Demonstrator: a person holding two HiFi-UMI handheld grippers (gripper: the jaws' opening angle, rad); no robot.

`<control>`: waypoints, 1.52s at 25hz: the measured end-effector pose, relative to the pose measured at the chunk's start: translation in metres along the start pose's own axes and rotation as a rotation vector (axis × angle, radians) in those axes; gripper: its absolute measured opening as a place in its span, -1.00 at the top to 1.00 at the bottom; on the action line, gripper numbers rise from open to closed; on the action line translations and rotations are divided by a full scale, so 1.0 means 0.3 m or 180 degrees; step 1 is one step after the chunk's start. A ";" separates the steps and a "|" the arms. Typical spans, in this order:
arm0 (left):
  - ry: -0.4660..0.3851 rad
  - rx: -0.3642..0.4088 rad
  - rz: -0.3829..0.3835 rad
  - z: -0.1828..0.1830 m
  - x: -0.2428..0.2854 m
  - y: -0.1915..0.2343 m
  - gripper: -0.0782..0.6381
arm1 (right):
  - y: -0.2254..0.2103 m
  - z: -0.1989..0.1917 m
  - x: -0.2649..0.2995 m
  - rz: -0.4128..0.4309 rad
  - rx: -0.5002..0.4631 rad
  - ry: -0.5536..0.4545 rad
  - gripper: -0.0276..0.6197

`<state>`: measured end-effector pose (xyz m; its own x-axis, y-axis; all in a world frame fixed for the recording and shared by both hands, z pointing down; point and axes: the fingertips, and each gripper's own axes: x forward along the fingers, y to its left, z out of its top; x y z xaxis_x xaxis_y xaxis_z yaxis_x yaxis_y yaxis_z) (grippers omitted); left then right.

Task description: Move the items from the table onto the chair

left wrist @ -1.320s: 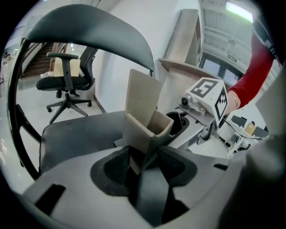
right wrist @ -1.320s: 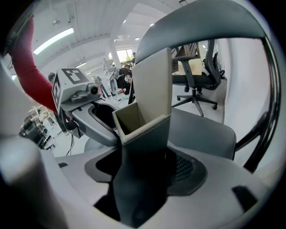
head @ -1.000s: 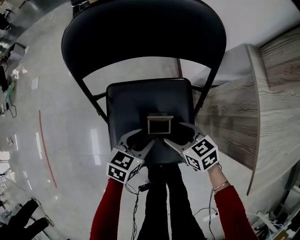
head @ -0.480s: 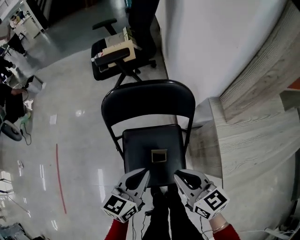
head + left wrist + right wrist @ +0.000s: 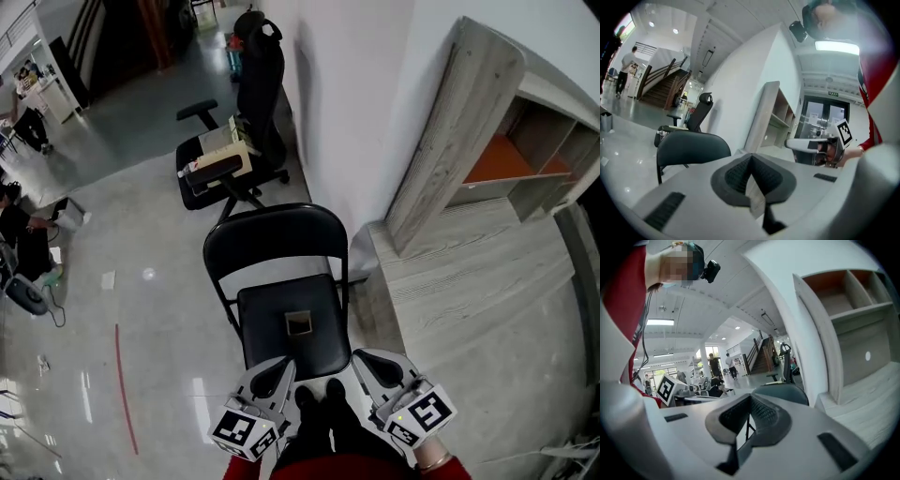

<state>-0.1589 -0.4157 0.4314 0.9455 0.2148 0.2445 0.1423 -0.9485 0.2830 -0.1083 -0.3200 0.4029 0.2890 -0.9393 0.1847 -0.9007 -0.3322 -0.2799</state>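
A black folding chair [image 5: 281,281] stands below me with a small tan open box [image 5: 298,323] lying on its seat. My left gripper [image 5: 284,367] and right gripper [image 5: 364,362] are held side by side in the air before the seat's front edge, well above the box. Both are shut and hold nothing. The right gripper's jaws have just been closing, with nothing between them. In the left gripper view the shut left gripper [image 5: 751,161] points past the chair back [image 5: 691,147]. The right gripper [image 5: 750,400] also looks over the chair back [image 5: 785,392].
A pale wood-grain table [image 5: 469,281] runs along the right, with a shelf unit [image 5: 511,155] behind it against a white wall. A black office chair [image 5: 225,164] loaded with papers stands farther back. People stand in the far hall.
Both grippers rose from the chair seat and went from open to shut. The box stayed on the seat. The head view lifted, so the chair looks smaller and lower.
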 end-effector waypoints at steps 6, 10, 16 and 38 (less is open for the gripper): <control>-0.0211 0.0121 0.0053 0.092 -0.053 -0.053 0.76 | -0.059 0.053 -0.148 -0.0258 -0.0074 -0.0217 0.88; -0.0313 0.0273 0.0032 0.131 -0.069 -0.100 0.76 | -0.075 0.075 -0.204 -0.0330 -0.0089 -0.0348 0.88; -0.0402 0.0380 0.0152 0.156 -0.100 -0.118 0.76 | -0.080 0.093 -0.220 -0.0343 -0.0106 -0.0411 0.88; -0.0431 0.0603 0.0268 0.149 -0.112 -0.170 0.76 | -0.052 0.061 -0.258 -0.0301 -0.0321 -0.0240 0.88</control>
<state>-0.1849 -0.3850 0.3673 0.9852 0.1122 0.1297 0.1017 -0.9912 0.0849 -0.1107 -0.2439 0.3758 0.3942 -0.9093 0.1334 -0.8952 -0.4128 -0.1678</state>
